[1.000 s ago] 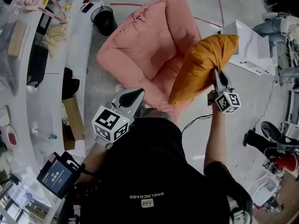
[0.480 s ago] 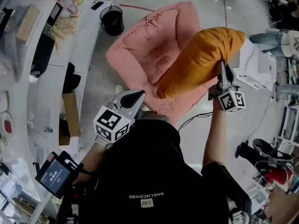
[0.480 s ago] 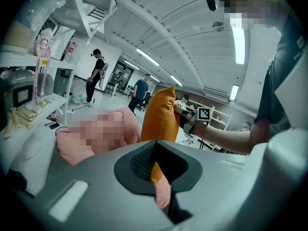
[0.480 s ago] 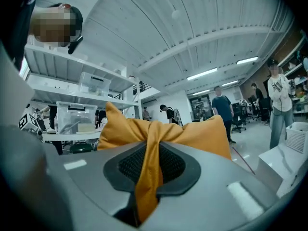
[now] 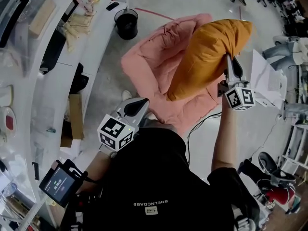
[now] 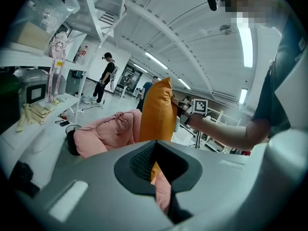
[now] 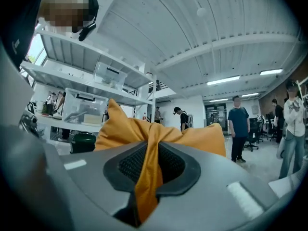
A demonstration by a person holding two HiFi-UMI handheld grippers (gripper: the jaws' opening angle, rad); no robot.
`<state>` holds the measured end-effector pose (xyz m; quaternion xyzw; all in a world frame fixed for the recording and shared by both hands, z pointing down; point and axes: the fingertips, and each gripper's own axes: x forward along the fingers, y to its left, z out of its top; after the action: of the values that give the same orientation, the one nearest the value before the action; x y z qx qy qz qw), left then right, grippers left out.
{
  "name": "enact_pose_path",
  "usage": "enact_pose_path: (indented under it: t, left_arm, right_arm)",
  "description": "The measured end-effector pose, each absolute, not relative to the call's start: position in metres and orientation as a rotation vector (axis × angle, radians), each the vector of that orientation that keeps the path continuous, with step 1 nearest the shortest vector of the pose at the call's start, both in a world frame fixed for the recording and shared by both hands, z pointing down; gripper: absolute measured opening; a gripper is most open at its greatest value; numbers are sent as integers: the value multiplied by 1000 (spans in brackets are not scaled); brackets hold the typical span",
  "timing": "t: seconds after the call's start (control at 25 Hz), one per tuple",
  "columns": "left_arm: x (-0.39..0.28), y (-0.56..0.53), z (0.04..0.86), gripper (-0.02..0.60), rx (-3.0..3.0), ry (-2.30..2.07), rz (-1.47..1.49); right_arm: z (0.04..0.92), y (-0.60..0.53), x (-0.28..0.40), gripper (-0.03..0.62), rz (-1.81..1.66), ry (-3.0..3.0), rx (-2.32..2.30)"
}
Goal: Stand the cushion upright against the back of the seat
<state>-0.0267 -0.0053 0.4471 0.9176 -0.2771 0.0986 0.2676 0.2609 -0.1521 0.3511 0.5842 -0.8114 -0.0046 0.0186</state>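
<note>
Right gripper [image 5: 230, 62], on a bare forearm stretched forward and held level, is clenched on a pinched fold of the plump orange cushion [image 5: 207, 52]. The cushion hangs in the air above the soft, rumpled pink armchair [image 5: 154, 66]. Left gripper [image 5: 138, 104] sits low, jaws closed on nothing. White print on the black shirt [image 5: 159, 177] is too small to read.

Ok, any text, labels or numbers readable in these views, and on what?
"BNELNCOABE", as far as it reads: small print on the black shirt.
Small handheld screen: figures too small to read.
Marker cubes: square patterns only, no words.
</note>
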Motion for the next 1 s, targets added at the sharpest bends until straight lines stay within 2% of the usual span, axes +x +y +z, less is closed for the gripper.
enact_pose_path:
  t: [0.48,1.0]
  left_arm:
    - [-46,-10,459,18,2371,-817,245]
    - [-51,-13,467,18,2302,-836,245]
  right_arm:
    - [409,-218,193,61,-96,-2361,1611]
    - [430,-220,148,80,-21,-2446,1530]
